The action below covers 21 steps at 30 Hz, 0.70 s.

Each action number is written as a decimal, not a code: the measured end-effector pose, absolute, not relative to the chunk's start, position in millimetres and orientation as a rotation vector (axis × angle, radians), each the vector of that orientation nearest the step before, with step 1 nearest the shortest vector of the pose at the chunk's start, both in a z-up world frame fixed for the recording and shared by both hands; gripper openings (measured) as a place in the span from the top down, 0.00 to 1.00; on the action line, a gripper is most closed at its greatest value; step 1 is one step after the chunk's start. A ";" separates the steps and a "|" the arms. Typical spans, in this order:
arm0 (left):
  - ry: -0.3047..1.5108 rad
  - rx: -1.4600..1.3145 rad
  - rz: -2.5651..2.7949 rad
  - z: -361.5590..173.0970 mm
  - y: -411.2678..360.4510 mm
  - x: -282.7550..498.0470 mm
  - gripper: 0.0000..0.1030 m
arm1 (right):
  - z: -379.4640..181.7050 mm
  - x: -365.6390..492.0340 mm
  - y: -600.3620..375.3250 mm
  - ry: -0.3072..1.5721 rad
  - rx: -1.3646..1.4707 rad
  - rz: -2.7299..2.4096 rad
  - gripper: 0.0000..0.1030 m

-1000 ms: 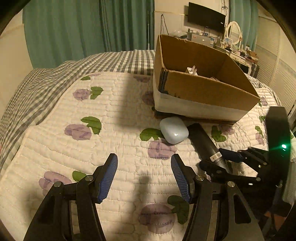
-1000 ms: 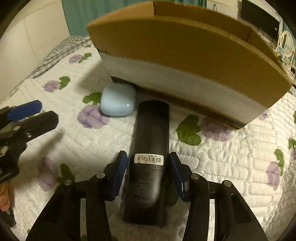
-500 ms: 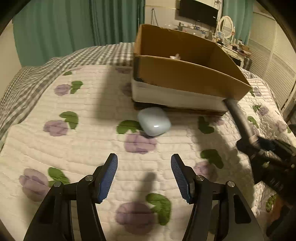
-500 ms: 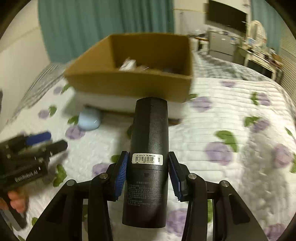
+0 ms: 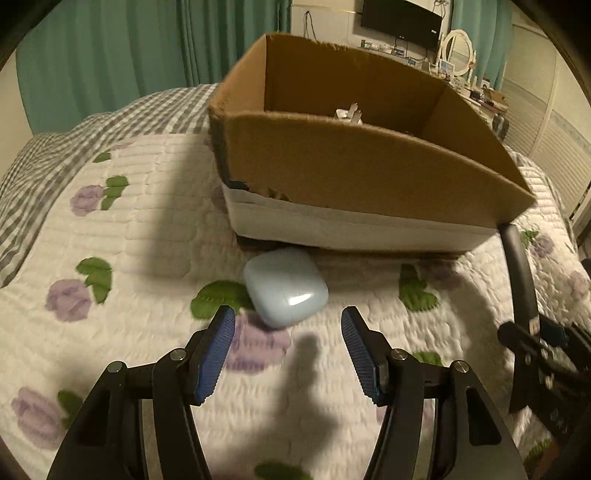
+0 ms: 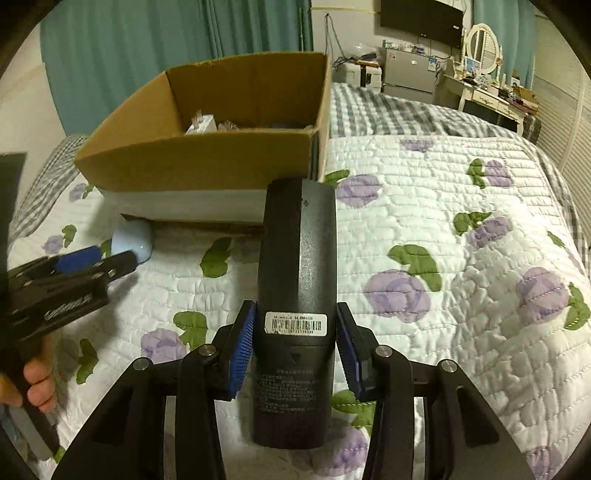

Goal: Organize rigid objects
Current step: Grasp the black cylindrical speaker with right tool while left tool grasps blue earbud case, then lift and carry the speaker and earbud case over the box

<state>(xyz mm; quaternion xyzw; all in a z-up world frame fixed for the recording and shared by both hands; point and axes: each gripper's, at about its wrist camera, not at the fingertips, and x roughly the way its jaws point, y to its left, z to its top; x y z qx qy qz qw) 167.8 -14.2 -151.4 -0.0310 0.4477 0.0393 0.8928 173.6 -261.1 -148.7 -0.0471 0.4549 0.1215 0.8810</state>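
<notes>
My right gripper [image 6: 295, 341] is shut on a black remote control [image 6: 297, 266] with a barcode label, held above the quilt and pointing at the cardboard box [image 6: 192, 162]. It also shows at the right of the left wrist view [image 5: 519, 273]. My left gripper [image 5: 288, 350] is open and empty, just short of a pale blue earbud case [image 5: 286, 301] that lies on the quilt against the front of the box [image 5: 362, 173]. The case shows partly hidden in the right wrist view [image 6: 133, 240]. A white plug [image 6: 201, 123] lies inside the box.
The box stands on a white floral quilt [image 6: 461, 258] over a grey checked bedspread [image 5: 55, 147]. Green curtains [image 5: 129, 55] hang behind. A dresser with a mirror and a wall TV [image 6: 421, 14] are at the back right.
My right gripper has lifted the remote off the quilt and swung right, raising it toward the box. My left gripper has moved forward to the blue case.
</notes>
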 end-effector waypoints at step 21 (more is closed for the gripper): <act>0.891 -0.049 0.048 -149.3 -29.3 139.1 0.47 | -143.8 163.1 -244.1 0.915 -0.140 0.295 0.60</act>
